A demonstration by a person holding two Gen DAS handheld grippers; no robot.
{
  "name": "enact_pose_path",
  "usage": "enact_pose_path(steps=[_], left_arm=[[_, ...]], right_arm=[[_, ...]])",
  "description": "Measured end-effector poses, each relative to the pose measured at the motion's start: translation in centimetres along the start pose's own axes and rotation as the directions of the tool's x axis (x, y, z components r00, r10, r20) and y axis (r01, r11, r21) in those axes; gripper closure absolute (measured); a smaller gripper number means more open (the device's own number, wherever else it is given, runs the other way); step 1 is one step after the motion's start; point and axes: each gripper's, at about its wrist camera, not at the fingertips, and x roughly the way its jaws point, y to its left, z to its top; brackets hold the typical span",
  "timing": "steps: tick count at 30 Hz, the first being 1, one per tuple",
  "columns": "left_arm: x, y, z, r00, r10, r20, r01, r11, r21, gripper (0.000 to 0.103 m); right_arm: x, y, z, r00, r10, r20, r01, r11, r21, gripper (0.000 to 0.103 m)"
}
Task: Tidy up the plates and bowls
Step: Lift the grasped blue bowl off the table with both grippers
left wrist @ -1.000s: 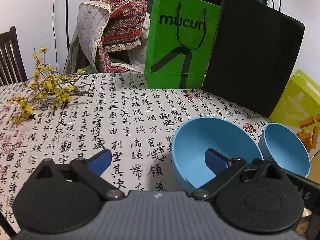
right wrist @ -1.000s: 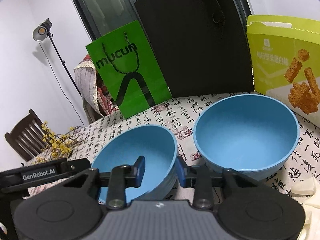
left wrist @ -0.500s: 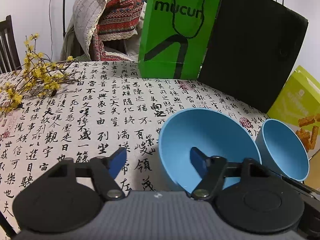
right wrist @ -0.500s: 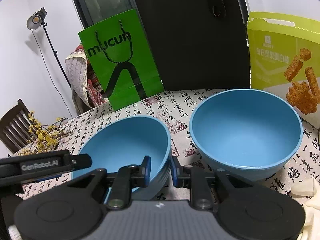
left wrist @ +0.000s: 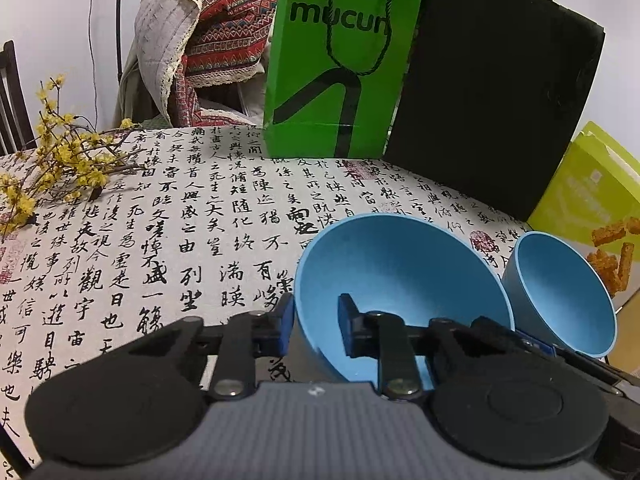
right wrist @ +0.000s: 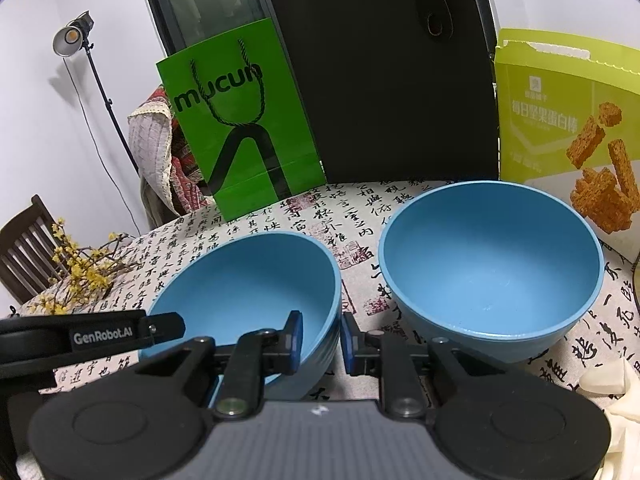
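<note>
On the calligraphy tablecloth [left wrist: 168, 216], 2 blue bowls are sitting side by side, near each other but apart. Both claws are working the left bowl [right wrist: 248, 280]. The left gripper [left wrist: 314, 328] is closing on its near-left rim, w/ 1 pad outside the wall and 1 inside. The right gripper [right wrist: 320, 338] is pinching the opposite rim, nearly shut, wall between the pads. The right bowl [right wrist: 488, 264] is resting untouched.

Risks, as I'm reading it:
- The 2 thin rim grips are sitting on a smooth, sloped wall. If the hands are pulling unevenly, the bowl is prob. twisting or slipping out of 1 pinch.
- The left pads may not be seating fully yet, so lifting now is asking for a tilt.
- If the plan is nesting, lowering off-centre is likely knocking the right bowl toward the snack box [right wrist: 568, 120].

Room:
- The right side is getting tight: the box is standing just behind the right bowl, and a pale crumpled thing [right wrist: 612, 384] is lying near it.
- The black bag [right wrist: 392, 80] and green bag [right wrist: 240, 128] are walling off the back.
- Bare cloth is lying open to the left, up to the yellow flower twigs [left wrist: 60, 168]. Straight up is looking free.
</note>
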Motion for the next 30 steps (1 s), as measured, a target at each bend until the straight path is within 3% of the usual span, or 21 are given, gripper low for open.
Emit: enact_pose_path(steps=[8,30], left_arm=[[-0.09,-0.14,-0.18,1.000,0.016,0.019,-0.017,1.000,0.019,0.087],[-0.49,-0.31,-0.58,0.998,0.035,0.049,-0.037,0.998,0.041,0.087]], right_arm=[[0.06,0.13,-0.08,1.000,-0.011,0.003,0.011,1.000,-0.010,0.084],[-0.18,0.46,-0.20,1.000,-0.015,0.018,0.015,0.999,-0.034,0.084]])
